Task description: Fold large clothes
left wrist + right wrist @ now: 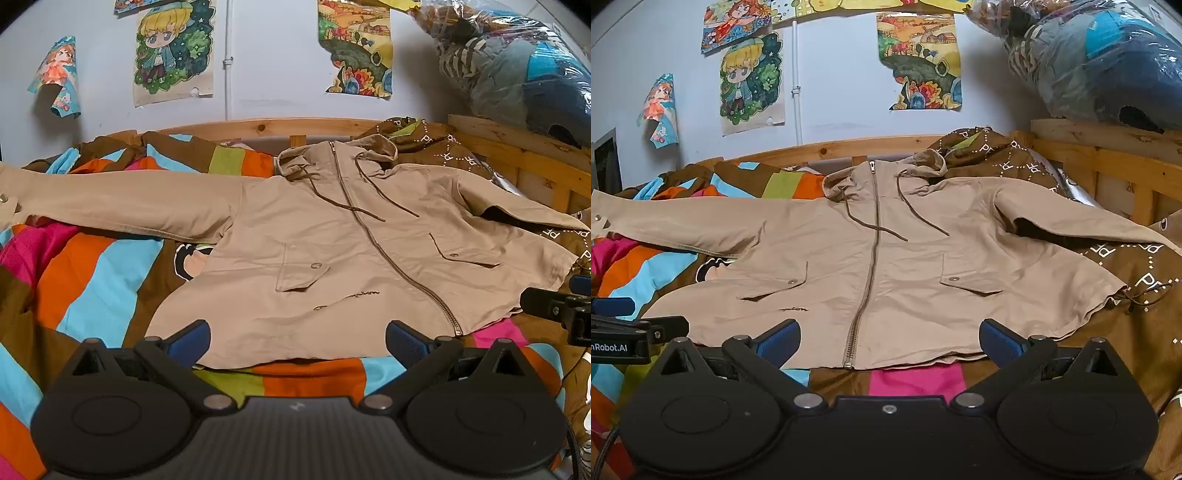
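Now we hold both the left gripper (297, 341) and the right gripper (889, 341) released, empty, poised at the hem of the beige hooded jacket (879, 266). It lies zipped and spread flat, sleeves out, ready for folding, on a striped bedspread (92, 280) beside a wooden bed frame (1108, 166) and a postered wall (266, 66).

Matt beige cloth jacket (332, 251), metal zipper (870, 266); bare wood bedframe (258, 127).

Black left gripper (297, 341); blue pads (189, 340); silver pivot screws.
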Available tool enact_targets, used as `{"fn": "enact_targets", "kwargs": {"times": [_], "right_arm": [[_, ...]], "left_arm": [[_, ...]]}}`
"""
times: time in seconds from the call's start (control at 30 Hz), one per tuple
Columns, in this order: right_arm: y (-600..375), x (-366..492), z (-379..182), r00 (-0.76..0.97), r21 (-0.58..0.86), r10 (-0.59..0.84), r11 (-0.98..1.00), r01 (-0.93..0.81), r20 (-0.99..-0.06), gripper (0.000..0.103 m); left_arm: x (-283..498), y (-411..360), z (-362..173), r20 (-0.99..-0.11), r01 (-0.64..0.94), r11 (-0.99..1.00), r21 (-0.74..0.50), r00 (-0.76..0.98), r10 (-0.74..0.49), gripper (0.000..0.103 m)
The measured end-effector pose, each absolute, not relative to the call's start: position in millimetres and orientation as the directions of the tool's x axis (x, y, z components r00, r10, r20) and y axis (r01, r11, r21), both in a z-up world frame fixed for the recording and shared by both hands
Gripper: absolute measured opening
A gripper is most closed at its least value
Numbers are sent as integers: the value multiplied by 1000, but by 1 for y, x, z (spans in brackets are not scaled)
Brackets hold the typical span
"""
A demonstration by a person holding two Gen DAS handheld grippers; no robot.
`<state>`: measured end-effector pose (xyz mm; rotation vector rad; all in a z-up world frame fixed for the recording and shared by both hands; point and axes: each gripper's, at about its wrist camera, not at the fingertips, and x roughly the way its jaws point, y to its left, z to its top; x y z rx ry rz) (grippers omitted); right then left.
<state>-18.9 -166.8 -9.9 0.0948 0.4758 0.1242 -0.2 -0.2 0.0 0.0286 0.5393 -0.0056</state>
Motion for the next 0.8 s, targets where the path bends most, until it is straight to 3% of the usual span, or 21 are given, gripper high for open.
{"fn": "enact_targets", "kwargs": {"times": [0.8], "right_arm": [[-163,-18,-10,879,122,143,988,-97,-455,102]], "left_arm": [[1,0,-1,-520,15,1000,22,854,-1,102]]}}
